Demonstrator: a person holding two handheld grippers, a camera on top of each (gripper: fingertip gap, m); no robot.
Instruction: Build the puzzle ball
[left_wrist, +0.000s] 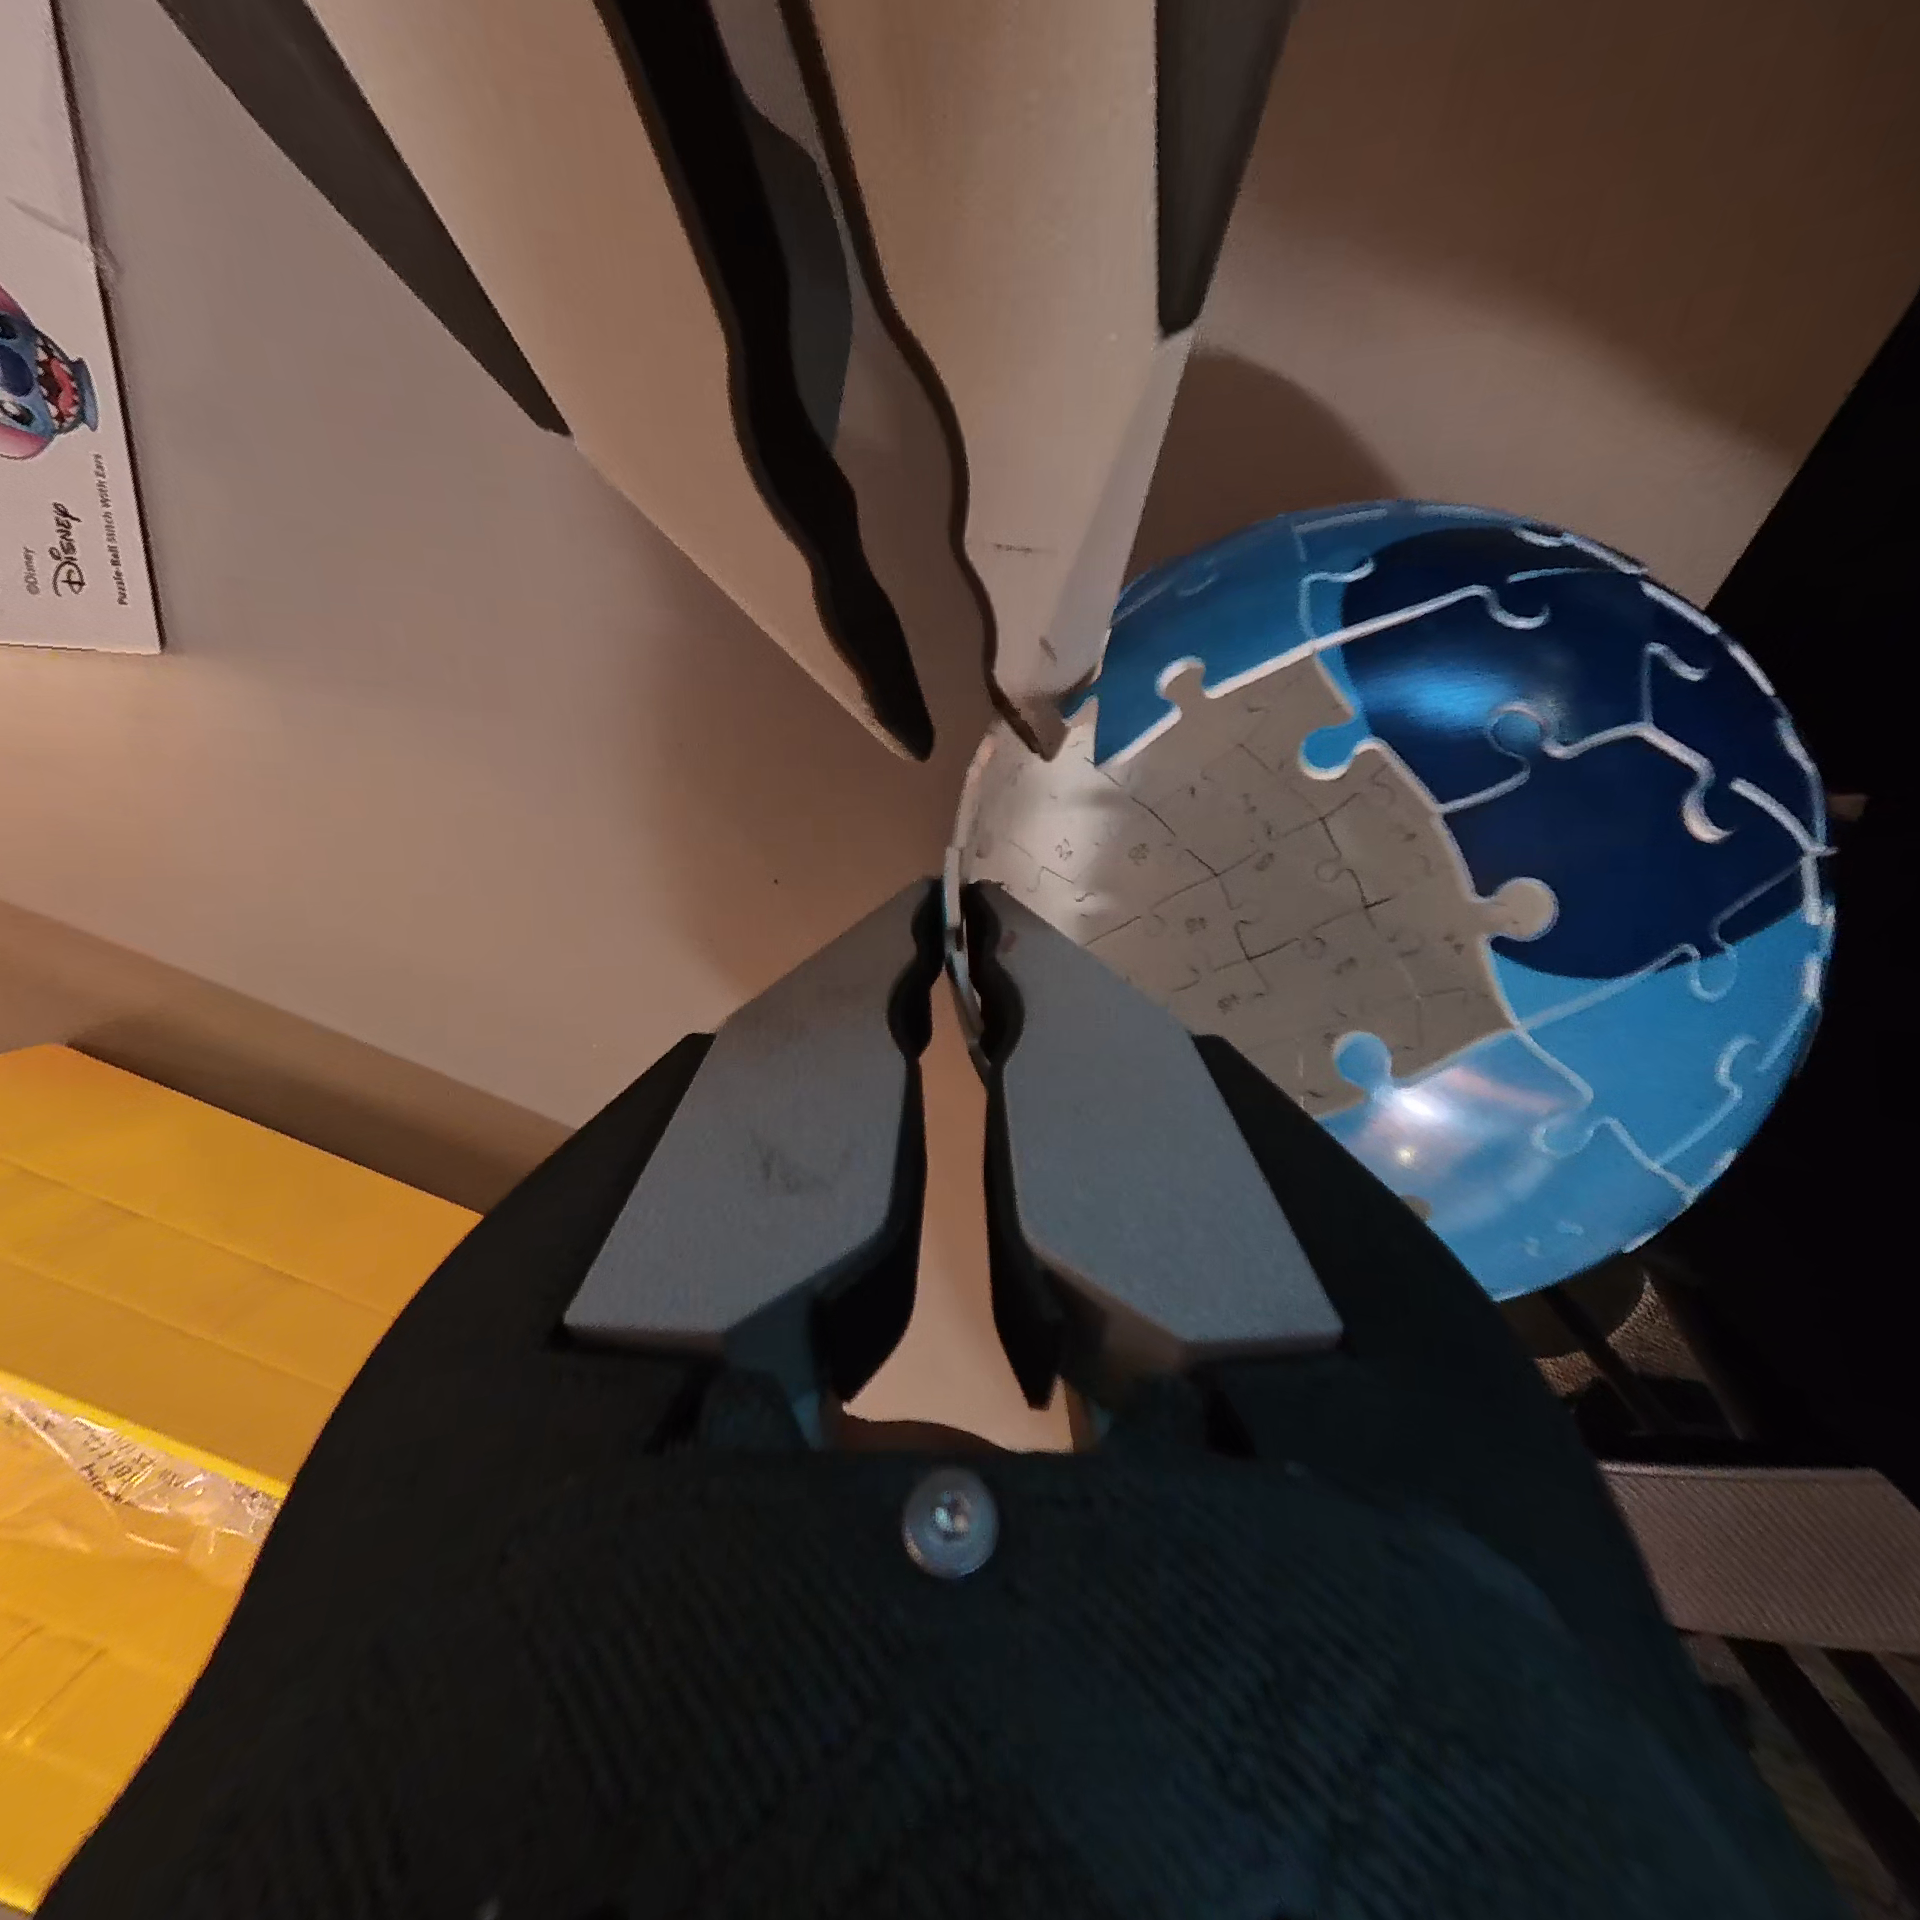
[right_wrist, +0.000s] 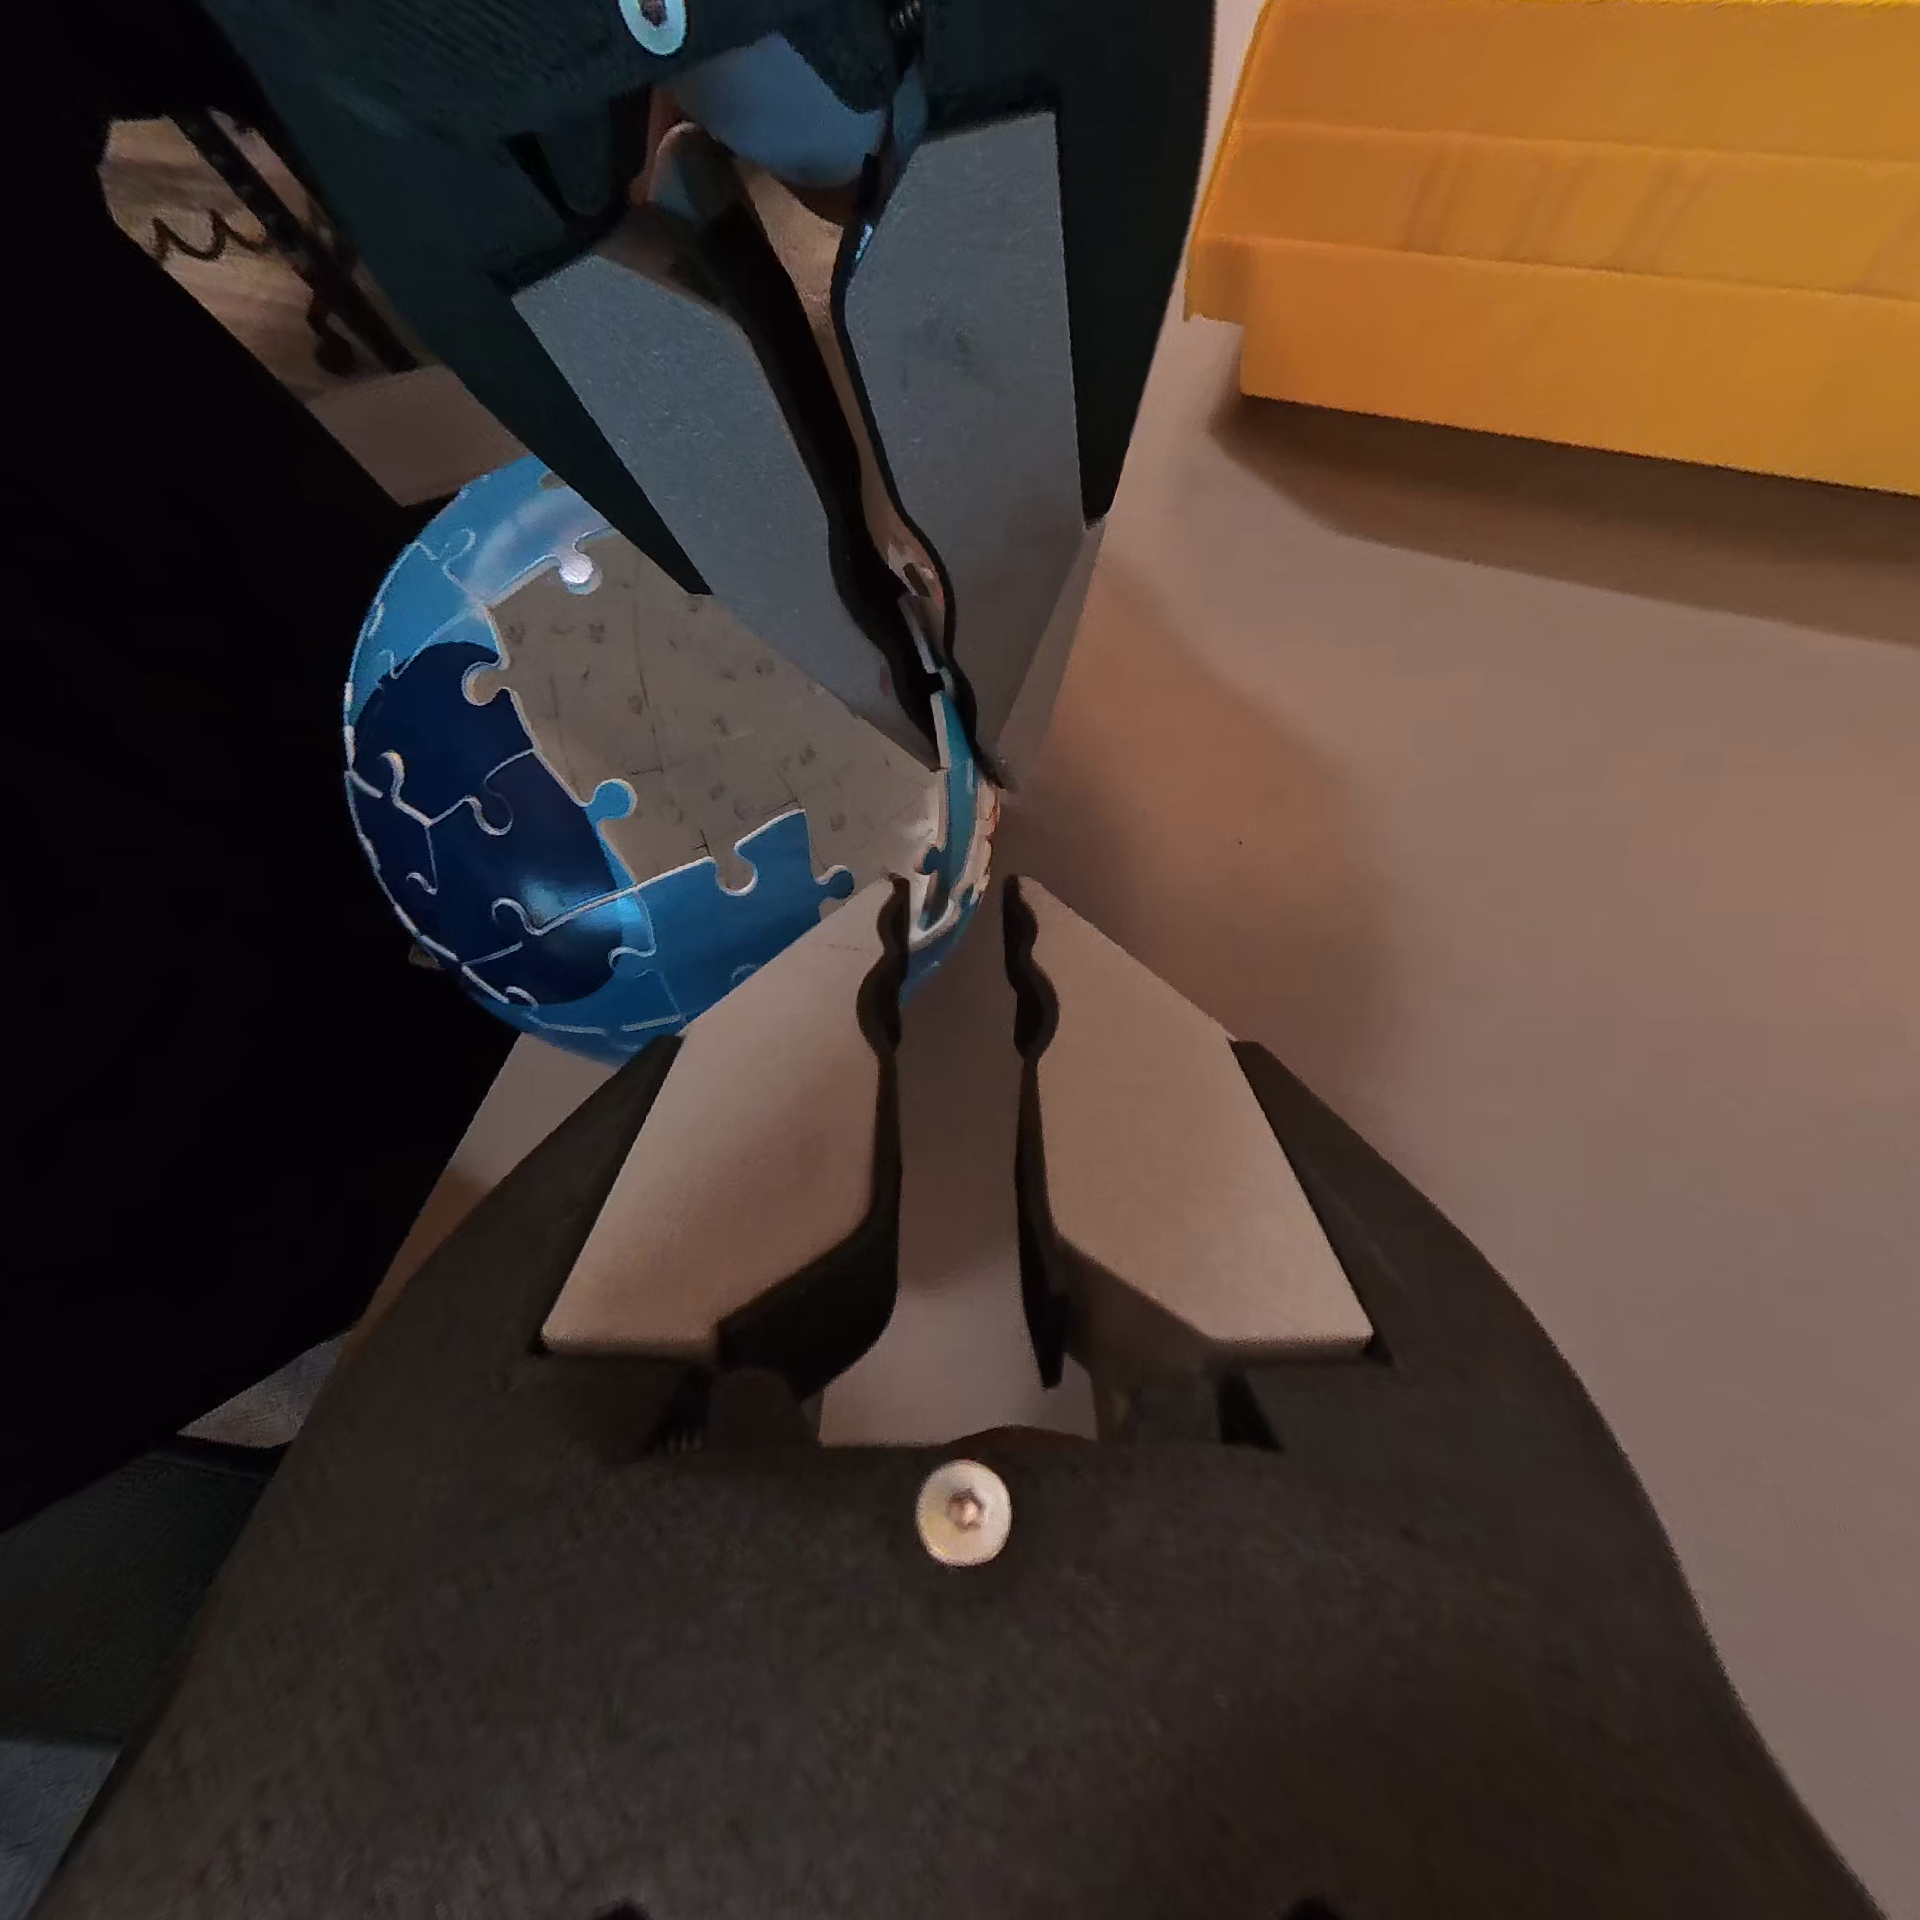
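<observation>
Gripping the rim of the half-built puzzle ball (left_wrist: 1455, 883), left gripper (left_wrist: 961, 935) clamped on the shell's edge.

Left of the ball: a yellow box (left_wrist: 156, 1247) and a printed white carton (left_wrist: 73, 416) on the beige table (left_wrist: 468, 727). At the ball's rim, the right gripper (right_wrist: 951, 894) has its fingers slightly apart, one tip against the blue edge. Ball held over the table's edge.

Left tongs (left_wrist: 961, 914), right tongs (right_wrist: 951, 904): black textured bodies, grey finger blocks, wavy black pads, silver centre screw.
</observation>
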